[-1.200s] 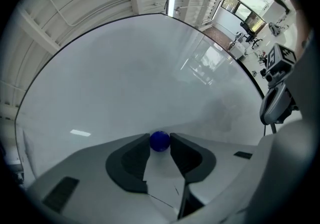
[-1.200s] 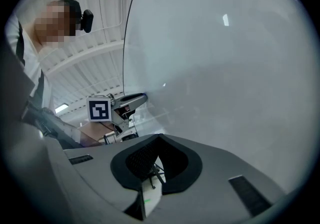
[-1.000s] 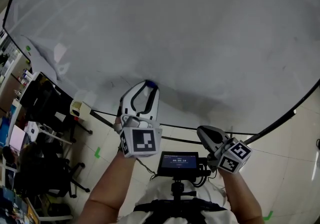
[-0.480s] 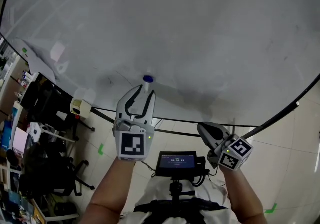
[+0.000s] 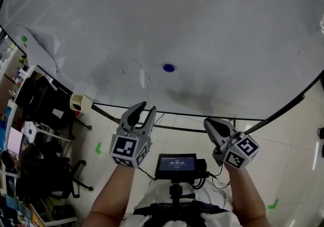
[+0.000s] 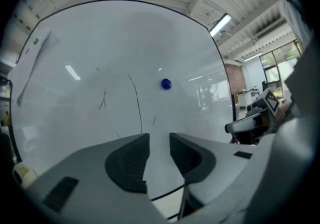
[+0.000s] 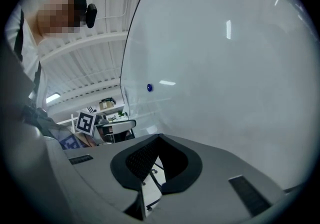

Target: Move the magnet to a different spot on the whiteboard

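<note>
Blue magnet [image 5: 168, 68] sits mid-frame on the whiteboard [image 5: 212, 18], bare board around it. Below the board's lower edge, left claw [image 5: 147, 108] slightly parted, empty; right claw [image 5: 208, 122] closed, empty.

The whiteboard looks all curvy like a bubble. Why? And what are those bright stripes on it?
Head view: the wide lens bends the whiteboard so its edge curves. Left gripper view: same bending, and the bright streak looks like the ceiling light reflected. Right gripper view: more glare streaks, dark rounded corners.
</note>
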The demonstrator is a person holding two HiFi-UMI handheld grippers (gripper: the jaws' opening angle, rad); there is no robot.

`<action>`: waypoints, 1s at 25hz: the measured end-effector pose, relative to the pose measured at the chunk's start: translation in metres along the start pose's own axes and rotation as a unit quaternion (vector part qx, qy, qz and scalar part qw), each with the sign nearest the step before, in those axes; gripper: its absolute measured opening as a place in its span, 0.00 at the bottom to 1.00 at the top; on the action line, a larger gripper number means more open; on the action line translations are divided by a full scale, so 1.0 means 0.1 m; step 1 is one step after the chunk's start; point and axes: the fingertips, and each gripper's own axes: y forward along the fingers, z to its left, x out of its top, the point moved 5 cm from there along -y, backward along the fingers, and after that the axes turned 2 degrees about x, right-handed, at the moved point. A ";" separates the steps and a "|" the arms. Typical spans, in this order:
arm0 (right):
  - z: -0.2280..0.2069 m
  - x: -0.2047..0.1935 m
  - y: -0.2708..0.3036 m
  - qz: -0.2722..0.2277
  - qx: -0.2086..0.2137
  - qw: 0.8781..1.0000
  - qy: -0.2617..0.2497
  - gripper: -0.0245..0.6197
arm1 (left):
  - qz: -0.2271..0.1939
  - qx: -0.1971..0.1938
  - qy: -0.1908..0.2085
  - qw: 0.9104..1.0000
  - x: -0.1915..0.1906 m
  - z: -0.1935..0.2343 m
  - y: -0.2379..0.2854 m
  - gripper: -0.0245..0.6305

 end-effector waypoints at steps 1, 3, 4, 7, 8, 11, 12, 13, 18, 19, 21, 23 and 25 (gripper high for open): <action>0.05 0.00 0.01 0.002 -0.005 1.000 -0.005 0.07 | 0.002 -0.015 -0.013 1.000 -0.06 0.01 -0.06 0.26; 0.16 -0.02 0.05 0.004 -0.014 1.000 -0.012 0.07 | 0.009 -0.039 -0.039 0.998 -0.21 0.06 -0.19 0.24; 0.24 -0.05 0.08 0.005 -0.017 1.000 -0.014 0.07 | 0.014 -0.049 -0.048 0.998 -0.29 0.09 -0.27 0.24; 0.51 -0.18 0.17 0.011 -0.021 0.999 -0.022 0.07 | 0.020 -0.078 -0.075 0.994 -0.53 0.20 -0.55 0.21; 0.59 -0.23 0.20 0.013 -0.022 0.999 -0.025 0.07 | 0.019 -0.089 -0.084 0.992 -0.61 0.24 -0.63 0.18; 0.83 -0.38 0.26 0.016 -0.026 0.999 -0.033 0.07 | 0.020 -0.115 -0.102 0.988 -0.83 0.33 -0.86 0.12; 0.92 -0.42 0.27 0.016 -0.028 0.999 -0.035 0.07 | 0.021 -0.122 -0.106 0.987 -0.90 0.36 -0.93 0.10; 1.00 -0.46 0.27 0.016 -0.030 0.999 -0.036 0.07 | 0.022 -0.131 -0.110 0.985 -0.96 0.38 -1.00 0.09; 1.27 -0.63 0.24 -0.002 -0.047 0.999 -0.005 0.07 | 0.024 -0.182 -0.115 0.976 -1.17 0.40 -1.22 0.08; 1.31 -0.66 0.22 -0.005 -0.054 0.999 -0.001 0.07 | 0.023 -0.191 -0.114 0.975 -1.19 0.39 -1.25 0.08; 1.40 -0.72 0.17 -0.007 -0.066 0.998 -0.003 0.07 | 0.019 -0.209 -0.111 0.971 -1.22 0.38 -1.31 0.08; 1.50 -0.77 0.14 -0.008 -0.074 0.997 -0.004 0.07 | 0.020 -0.223 -0.112 0.968 -1.26 0.38 -1.37 0.08; 1.60 -0.80 0.11 -0.010 -0.080 0.997 -0.006 0.07 | 0.020 -0.233 -0.113 0.966 -1.27 0.37 -1.43 0.08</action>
